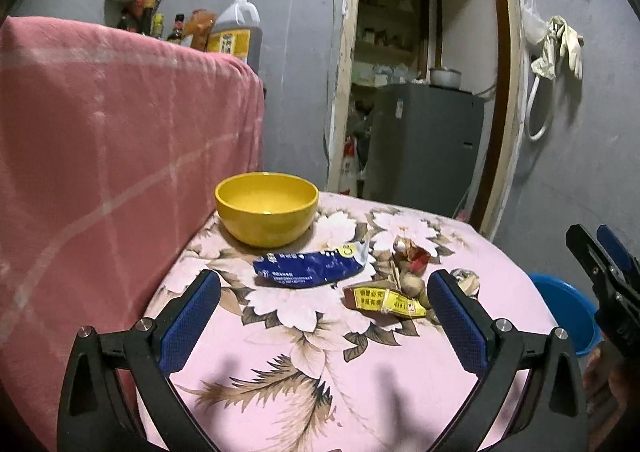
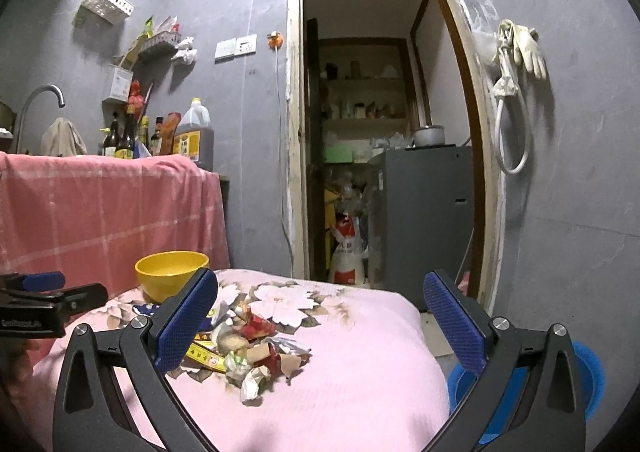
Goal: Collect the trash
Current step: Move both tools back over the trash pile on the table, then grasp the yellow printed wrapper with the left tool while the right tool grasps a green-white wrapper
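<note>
The left gripper [image 1: 324,306] hovers above the surface [image 1: 360,392], which is draped in a pink floral cloth, with its blue-padded fingers spread wide and nothing between them. Just ahead of it lies a blue wrapper [image 1: 310,264], and toward its right finger a yellow wrapper [image 1: 384,298] lies beside a small heap of crumpled scraps [image 1: 408,256]. Beyond the wrappers stands a yellow bowl [image 1: 267,208]. The right gripper [image 2: 320,314] is equally wide open and empty; the trash pile [image 2: 250,352] sits below it, near its left finger. A blue bucket [image 2: 588,372] shows past its right finger, lower than the surface.
</note>
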Demonstrator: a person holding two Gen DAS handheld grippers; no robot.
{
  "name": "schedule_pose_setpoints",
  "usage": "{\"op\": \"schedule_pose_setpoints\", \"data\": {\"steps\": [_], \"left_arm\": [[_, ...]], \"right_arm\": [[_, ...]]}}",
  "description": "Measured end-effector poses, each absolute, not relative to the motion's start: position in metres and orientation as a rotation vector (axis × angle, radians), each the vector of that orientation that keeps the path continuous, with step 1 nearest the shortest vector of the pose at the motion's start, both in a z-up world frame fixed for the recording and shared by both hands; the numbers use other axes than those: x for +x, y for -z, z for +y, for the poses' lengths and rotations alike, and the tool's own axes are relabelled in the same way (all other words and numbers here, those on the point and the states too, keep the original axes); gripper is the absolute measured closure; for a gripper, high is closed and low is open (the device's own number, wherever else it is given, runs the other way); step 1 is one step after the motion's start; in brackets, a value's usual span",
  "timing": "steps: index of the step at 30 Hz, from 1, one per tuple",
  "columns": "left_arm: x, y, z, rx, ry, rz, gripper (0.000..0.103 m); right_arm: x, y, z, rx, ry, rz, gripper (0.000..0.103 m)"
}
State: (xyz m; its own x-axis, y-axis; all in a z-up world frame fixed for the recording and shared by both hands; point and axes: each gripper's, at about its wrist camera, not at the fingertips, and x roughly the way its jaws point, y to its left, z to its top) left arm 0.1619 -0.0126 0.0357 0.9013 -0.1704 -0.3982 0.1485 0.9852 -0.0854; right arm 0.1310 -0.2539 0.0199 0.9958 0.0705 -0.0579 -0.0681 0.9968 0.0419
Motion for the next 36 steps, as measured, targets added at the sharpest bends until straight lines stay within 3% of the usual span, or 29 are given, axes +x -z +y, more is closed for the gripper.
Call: {"op": "schedule_pose_setpoints", "data": {"steps": [9,13,17,22,31,36], "left_arm": [[0.196,-0.022,-0.025,0.016,0.149,0.572,0.002],[0.211,-0.015,-0.025,0.001,0.166,0.633,0.005],[0.228,-0.008,-0.028,-0.045,0.213,0.714,0.026],[0.234,-0.006,-0.037,-0.059,0.271,0.748,0.036],[0.248,-0.004,-0.045,-0.095,0.314,0.787,0.048],[0.258,-0.001,-0.046,-0.141,0.335,0.825,0.061]], "right_arm": [[0.145,-0.017,-0.253,0.013,-0.072,0.163,0.001],[0.152,-0.013,-0.251,-0.001,-0.078,0.206,0.015],[0.168,-0.006,-0.246,-0.015,-0.117,0.300,0.039],[0.182,0.004,-0.245,-0.013,-0.183,0.415,0.051],[0.189,0.017,-0.224,-0.101,-0.273,0.521,0.056],[0.202,0.029,-0.219,-0.101,-0.300,0.604,0.056]]}}
